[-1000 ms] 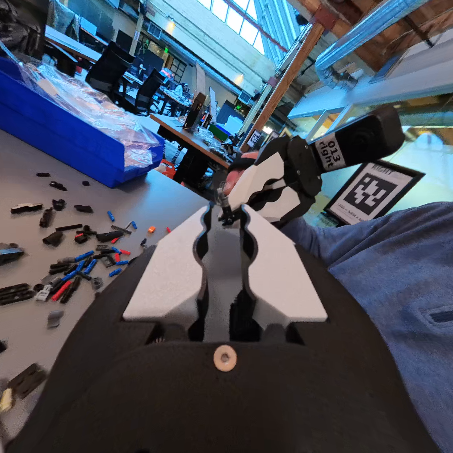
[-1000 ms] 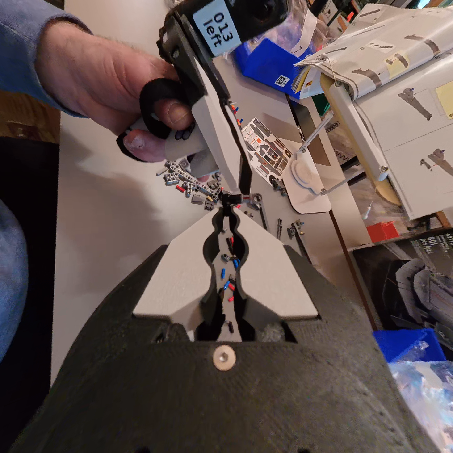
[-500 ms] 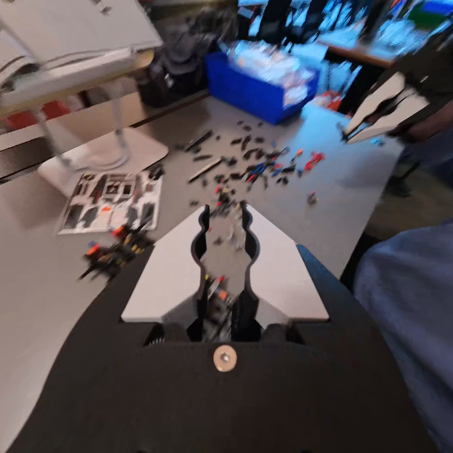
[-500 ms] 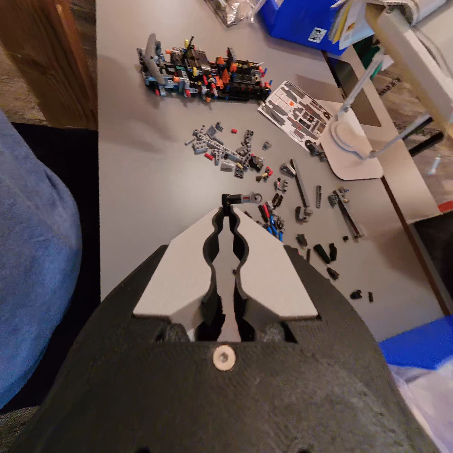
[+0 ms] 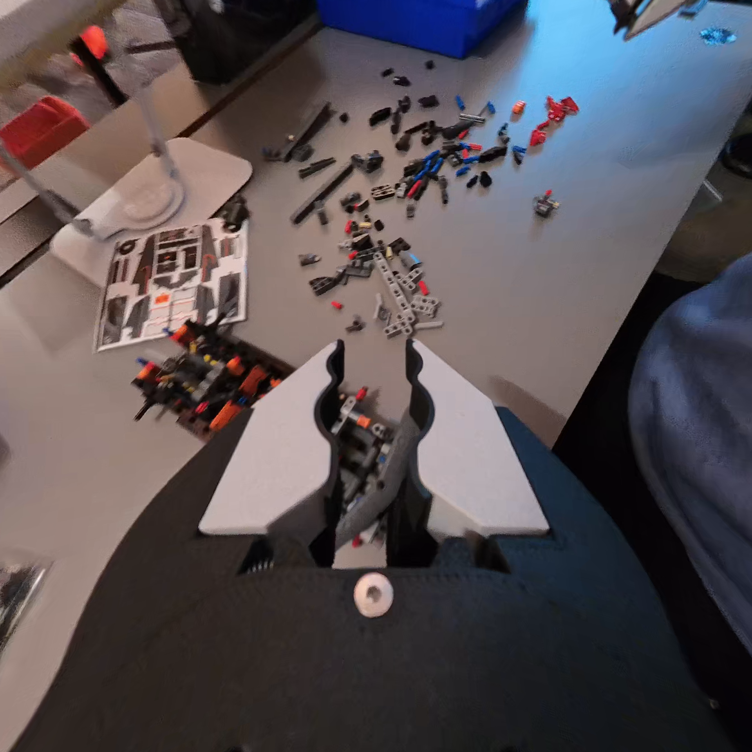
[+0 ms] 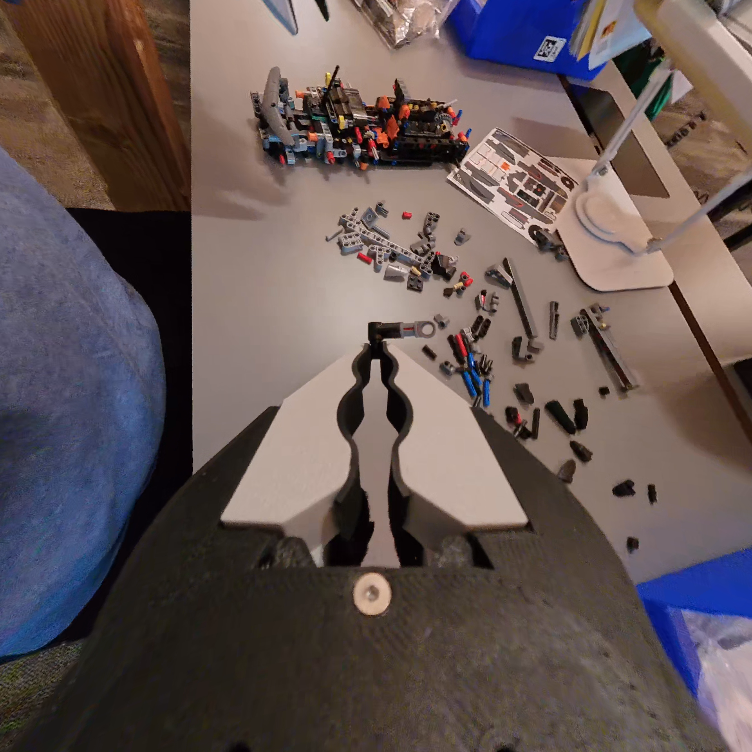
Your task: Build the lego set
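Observation:
My right gripper (image 6: 376,346) is shut on a small black, grey and red connector piece (image 6: 401,329) and holds it above the grey table (image 6: 264,305). The partly built Lego chassis (image 6: 358,122), black with orange, red and blue parts, lies at the table's far left. My left gripper (image 5: 373,346) is open and empty, right over that chassis (image 5: 203,386); part of the chassis shows between its fingers. The right gripper's tips show far off at the top right of the left wrist view (image 5: 643,16). A left fingertip (image 6: 285,12) shows at the top of the right wrist view.
Loose grey beams (image 6: 386,248) and black, blue and red pins (image 6: 472,366) are scattered mid-table. A sticker sheet (image 6: 512,183) lies beside a white stand base (image 6: 610,244). Blue bins stand at the back (image 6: 521,28) and near right (image 6: 700,590). A blue sleeve (image 6: 61,366) is at the left.
My left gripper has swung away from the right gripper, down over the chassis, and opened wider. My right gripper has pulled back, still holding the connector piece.

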